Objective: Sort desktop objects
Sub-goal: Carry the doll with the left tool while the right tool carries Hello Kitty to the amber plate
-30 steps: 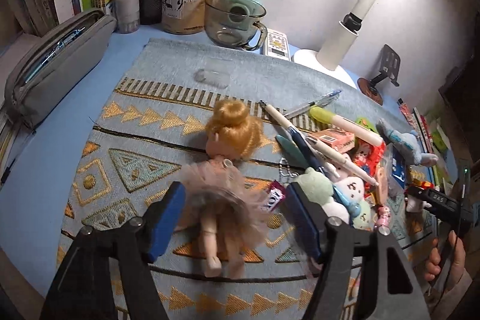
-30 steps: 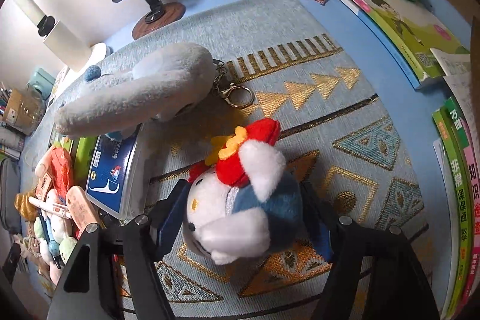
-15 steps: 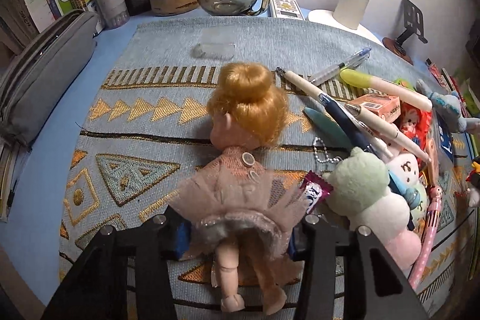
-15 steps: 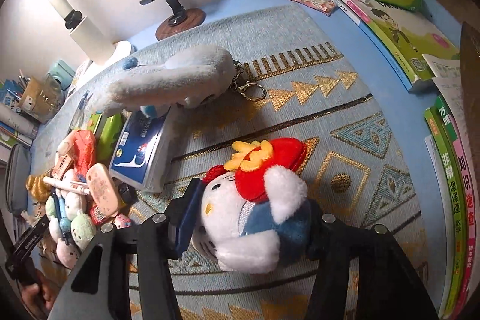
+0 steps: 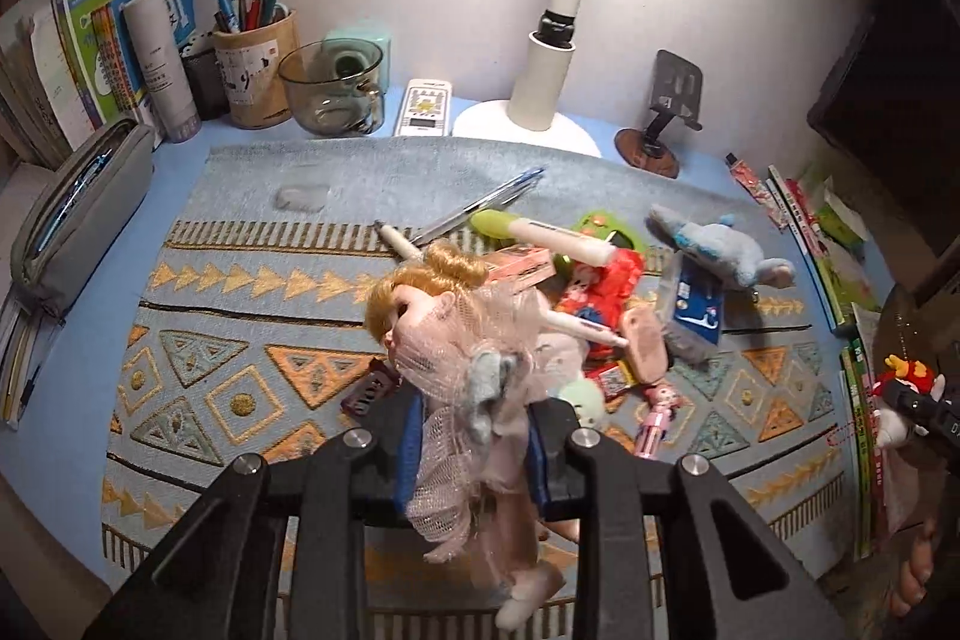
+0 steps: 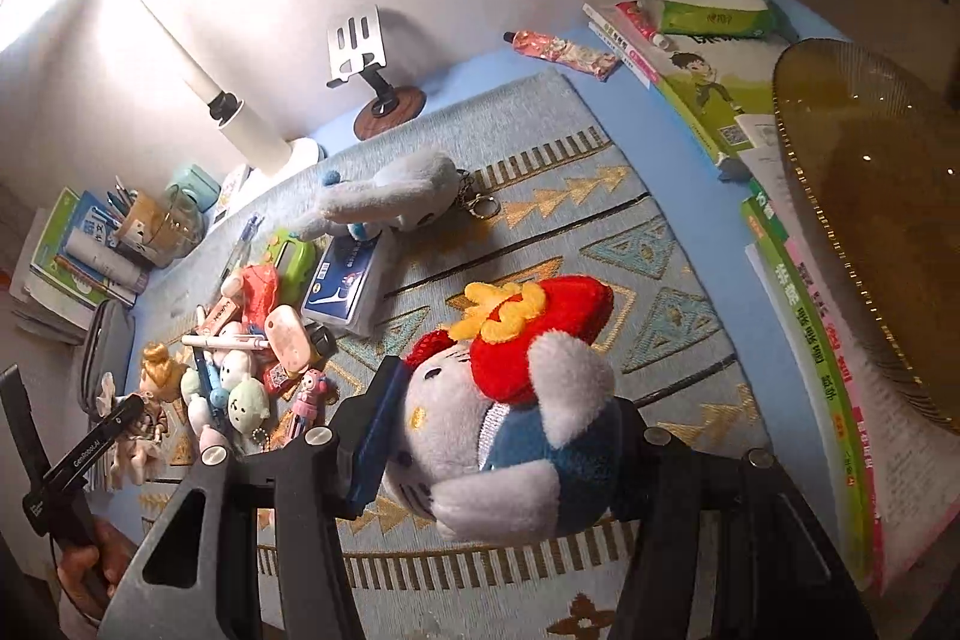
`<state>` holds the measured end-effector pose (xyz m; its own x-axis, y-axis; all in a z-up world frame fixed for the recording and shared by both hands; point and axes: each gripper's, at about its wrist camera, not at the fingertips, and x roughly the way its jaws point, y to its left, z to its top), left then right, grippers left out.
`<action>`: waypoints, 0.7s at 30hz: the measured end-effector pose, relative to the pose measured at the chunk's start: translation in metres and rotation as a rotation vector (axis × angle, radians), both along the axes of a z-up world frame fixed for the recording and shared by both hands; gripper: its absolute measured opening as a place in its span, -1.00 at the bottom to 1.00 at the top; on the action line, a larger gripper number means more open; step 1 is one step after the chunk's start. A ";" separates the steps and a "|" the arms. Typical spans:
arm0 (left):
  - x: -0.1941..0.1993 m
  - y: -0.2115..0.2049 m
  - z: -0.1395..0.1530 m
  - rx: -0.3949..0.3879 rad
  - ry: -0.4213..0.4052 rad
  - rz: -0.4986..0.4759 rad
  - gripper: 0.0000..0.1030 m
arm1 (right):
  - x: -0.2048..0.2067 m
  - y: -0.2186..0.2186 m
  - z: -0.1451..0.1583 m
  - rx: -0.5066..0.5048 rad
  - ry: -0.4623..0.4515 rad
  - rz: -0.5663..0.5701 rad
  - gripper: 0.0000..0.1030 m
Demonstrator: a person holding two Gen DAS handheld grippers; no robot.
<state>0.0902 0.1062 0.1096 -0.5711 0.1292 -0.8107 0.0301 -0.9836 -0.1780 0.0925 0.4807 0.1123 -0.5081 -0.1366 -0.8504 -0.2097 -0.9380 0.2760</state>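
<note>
currently listed, item by item:

left gripper (image 5: 474, 451): jaws closing on the doll (image 5: 456, 340), blue pads pressed into its pink net skirt; doll lifted off the mat, blond head tipped toward 10 o'clock, legs hanging toward 6 o'clock between the black fingers

right gripper (image 6: 498, 436): clamped on the plush cat (image 6: 510, 412), white face, red bow with yellow trim, blue body; left blue pad against its cheek, right pad hidden behind the toy; cat raised clear of the mat

mat (image 5: 240, 232): grey-blue, gold and teal triangles, lies on a blue desk (image 5: 90, 340)

pile (image 5: 606, 316): at 1 o'clock of the doll; pens, red pouch, pink eraser, small plush toys, blue card pack, all touching or overlapping

plush elephant (image 5: 720, 250): grey, at 2 o'clock of the pile, key ring attached

back edge, 11 to 1 o'clock: books (image 5: 90, 46), pen cup (image 5: 255, 70), glass mug (image 5: 333, 88), remote (image 5: 425, 107), lamp (image 5: 552, 58), phone stand (image 5: 666, 112)

pencil case (image 5: 78, 214): grey, at 9 o'clock, off the mat

books (image 6: 810, 340): stacked along the right edge, 3 o'clock in the right wrist view
</note>
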 end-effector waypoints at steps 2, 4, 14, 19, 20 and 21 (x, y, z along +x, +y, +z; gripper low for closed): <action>0.000 0.004 0.007 0.054 -0.003 -0.038 -0.56 | 0.007 0.012 0.009 0.005 0.017 0.000 0.08; -0.001 0.013 0.010 0.054 -0.010 -0.022 -0.56 | 0.012 0.030 0.015 -0.011 0.038 0.010 0.08; -0.005 0.048 0.025 0.038 -0.015 -0.037 -0.56 | 0.024 0.066 0.022 -0.048 0.046 0.029 0.08; -0.001 0.104 0.049 0.082 0.053 -0.140 -0.56 | 0.029 0.073 0.035 -0.054 0.077 0.046 0.08; -0.001 0.119 0.055 0.090 0.069 -0.162 -0.57 | 0.030 0.075 0.038 -0.052 0.087 0.049 0.08; -0.002 0.132 0.061 0.098 0.084 -0.188 -0.58 | 0.032 0.078 0.042 -0.049 0.098 0.053 0.08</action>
